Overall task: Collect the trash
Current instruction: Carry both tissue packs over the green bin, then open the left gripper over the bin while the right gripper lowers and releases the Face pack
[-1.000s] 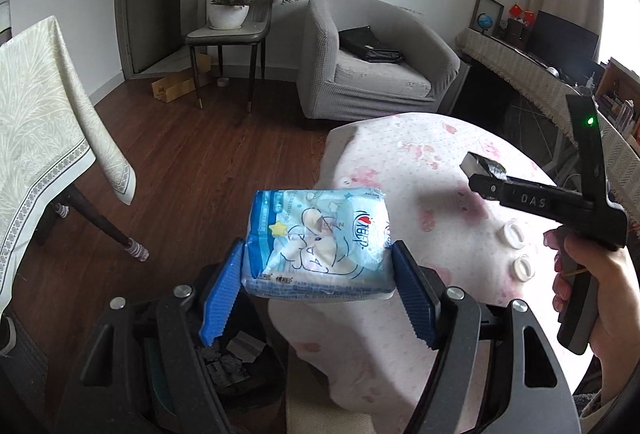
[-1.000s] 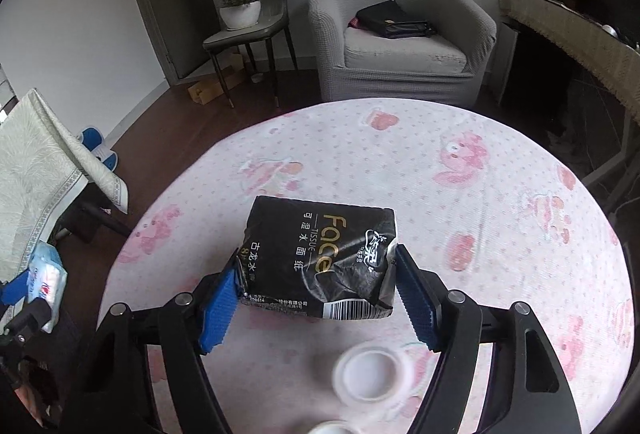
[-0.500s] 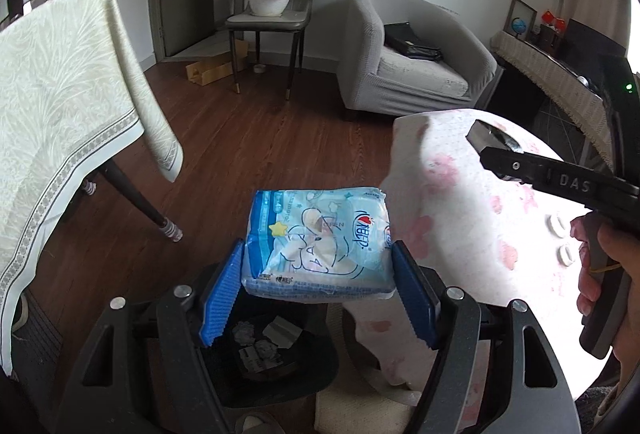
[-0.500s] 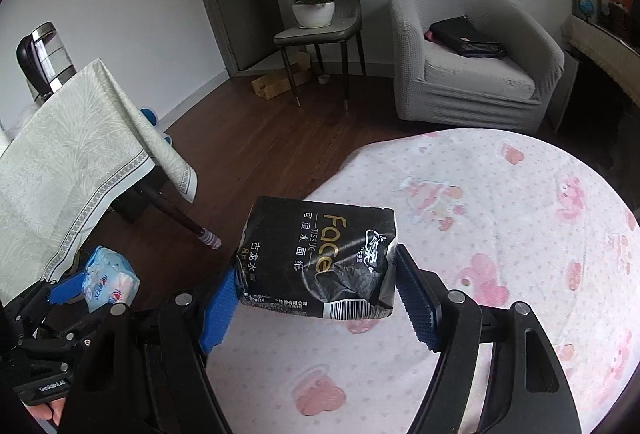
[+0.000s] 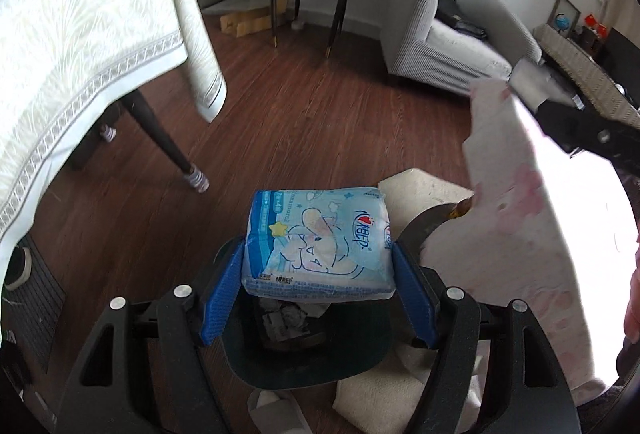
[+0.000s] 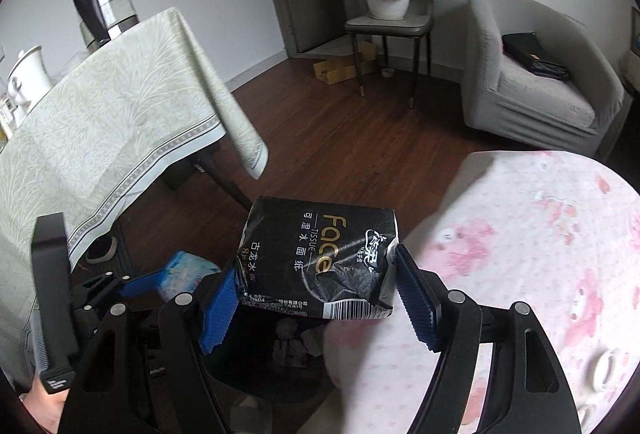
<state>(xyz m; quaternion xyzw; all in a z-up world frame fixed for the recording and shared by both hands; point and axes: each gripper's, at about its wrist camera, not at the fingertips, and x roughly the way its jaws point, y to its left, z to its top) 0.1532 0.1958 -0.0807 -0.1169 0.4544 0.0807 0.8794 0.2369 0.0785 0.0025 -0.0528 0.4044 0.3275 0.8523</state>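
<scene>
Holding above the dark bin [image 5: 304, 358] — left gripper [image 5: 318, 274] clamps blue tissue pack [image 5: 318, 242], right gripper [image 6: 320, 290] clamps black tissue pack [image 6: 320, 262]; both drops remain — bin already holds crumpled paper.

Both wrist views look steeply down, sharing the bin [image 5: 304, 350] close below.

Your left gripper's [image 5: 318, 294] pads are blue, its tissue pack [image 5: 318, 242] pale blue with a white cartoon. Your right gripper [image 6: 316, 298] carries a black pack [image 6: 320, 262] with gold lettering. The tablecloth [image 6: 540, 254] is white with pink bears, the bin [image 5: 304, 358] dark.
</scene>
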